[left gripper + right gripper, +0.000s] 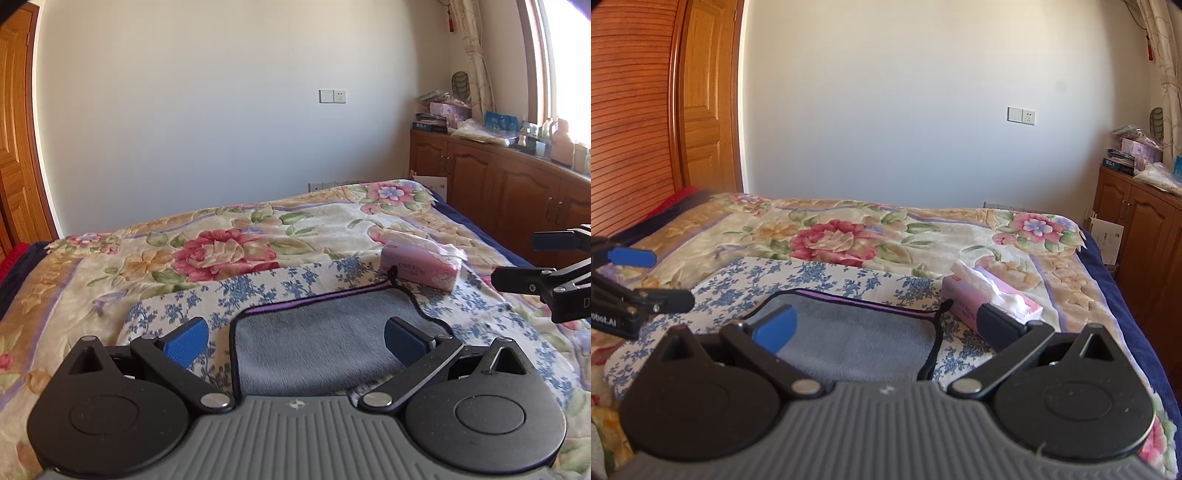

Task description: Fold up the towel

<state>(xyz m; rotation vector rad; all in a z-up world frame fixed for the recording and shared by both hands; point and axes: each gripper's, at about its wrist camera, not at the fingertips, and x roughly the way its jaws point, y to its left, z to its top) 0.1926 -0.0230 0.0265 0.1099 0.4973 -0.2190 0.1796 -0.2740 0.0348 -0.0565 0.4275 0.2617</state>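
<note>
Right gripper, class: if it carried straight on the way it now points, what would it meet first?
Probably the grey towel, lying between the open right gripper fingers; the pink tissue pack sits right of that line. Depth is unclear.

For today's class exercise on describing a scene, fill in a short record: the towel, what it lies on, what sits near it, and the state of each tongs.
towel: grey plush towel with purple-black trim, lying flat
under it: blue-floral white cloth on flowered bedspread
nearby: pink tissue pack by far right corner
left tongs: open, empty
right tongs: open, empty
</note>
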